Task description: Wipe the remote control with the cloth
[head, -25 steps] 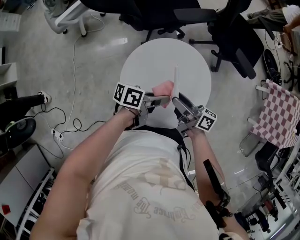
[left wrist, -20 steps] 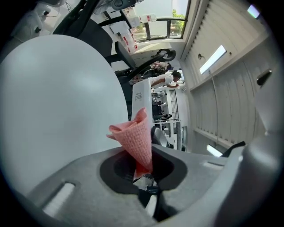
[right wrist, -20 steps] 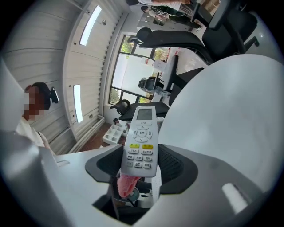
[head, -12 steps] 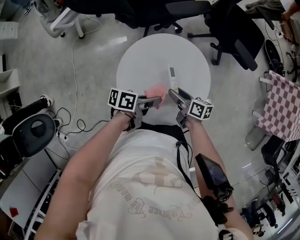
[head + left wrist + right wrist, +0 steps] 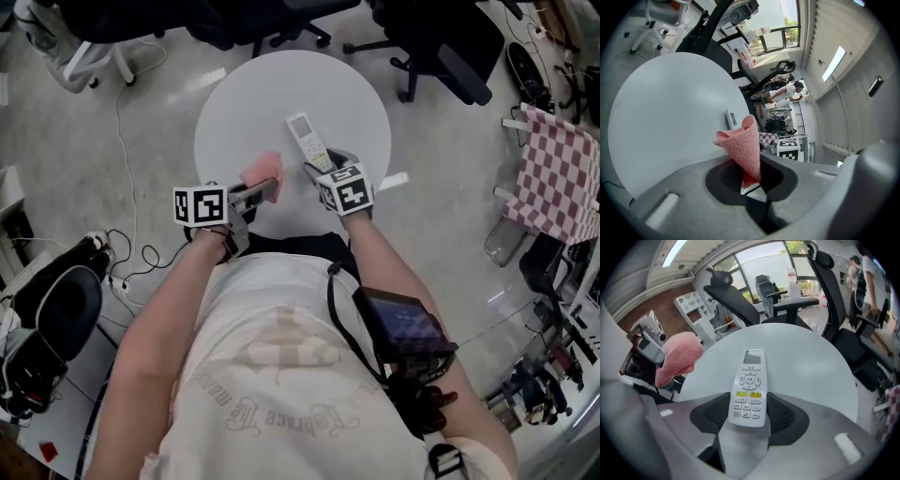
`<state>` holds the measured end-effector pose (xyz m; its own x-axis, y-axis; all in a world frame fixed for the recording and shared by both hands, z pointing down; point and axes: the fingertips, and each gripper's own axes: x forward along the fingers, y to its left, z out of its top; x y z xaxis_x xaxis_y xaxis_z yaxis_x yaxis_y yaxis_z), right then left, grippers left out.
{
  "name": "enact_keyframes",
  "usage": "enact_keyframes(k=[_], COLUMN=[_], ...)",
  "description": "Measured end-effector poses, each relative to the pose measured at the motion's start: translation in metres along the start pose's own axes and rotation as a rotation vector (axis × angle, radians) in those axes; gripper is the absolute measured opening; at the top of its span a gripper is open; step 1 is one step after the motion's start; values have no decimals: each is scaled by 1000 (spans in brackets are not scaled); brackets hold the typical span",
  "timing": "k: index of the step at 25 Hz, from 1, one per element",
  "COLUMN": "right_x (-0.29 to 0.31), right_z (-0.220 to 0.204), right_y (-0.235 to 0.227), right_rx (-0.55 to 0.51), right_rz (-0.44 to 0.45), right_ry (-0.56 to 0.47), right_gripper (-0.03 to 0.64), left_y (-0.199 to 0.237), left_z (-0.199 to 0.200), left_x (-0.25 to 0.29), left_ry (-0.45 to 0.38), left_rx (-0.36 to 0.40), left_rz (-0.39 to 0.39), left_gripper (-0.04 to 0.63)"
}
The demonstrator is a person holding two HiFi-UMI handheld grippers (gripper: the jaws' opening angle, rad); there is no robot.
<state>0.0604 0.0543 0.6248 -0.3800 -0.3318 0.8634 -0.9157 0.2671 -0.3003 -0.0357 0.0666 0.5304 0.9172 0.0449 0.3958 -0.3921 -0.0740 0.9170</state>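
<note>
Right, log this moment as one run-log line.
left gripper: shut on pink knitted cloth | right gripper: shut on white remote control | cloth and remote apart, over round white table

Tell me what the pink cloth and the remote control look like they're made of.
Pink cloth: soft textile, perhaps microfibre; a fine grid-like weave shows, and it bunches into folds. Remote control: hard white plastic by its smooth, faintly glossy shell; buttons possibly rubber.

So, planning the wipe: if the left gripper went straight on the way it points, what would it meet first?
Likely the remote control, near the end clamped in the right gripper, with the held cloth touching first. Depth is unclear; it might meet the right gripper's fingers instead.
</note>
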Motion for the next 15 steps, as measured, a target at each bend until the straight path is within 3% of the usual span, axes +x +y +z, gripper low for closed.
enact_keyframes(k=[7, 15], right_x=[-2, -15], right_z=[-9, -4], right_y=[-12, -10], right_rx=[-223, -229], right_rz=[-79, -93], right_ry=[80, 24], right_gripper=[256, 267], left_y=[1, -10], left_z=[-3, 3], left_x=[7, 4], left_ry=[-23, -28], left_rx=[36, 108], left_rz=[94, 107], left_gripper=[44, 44])
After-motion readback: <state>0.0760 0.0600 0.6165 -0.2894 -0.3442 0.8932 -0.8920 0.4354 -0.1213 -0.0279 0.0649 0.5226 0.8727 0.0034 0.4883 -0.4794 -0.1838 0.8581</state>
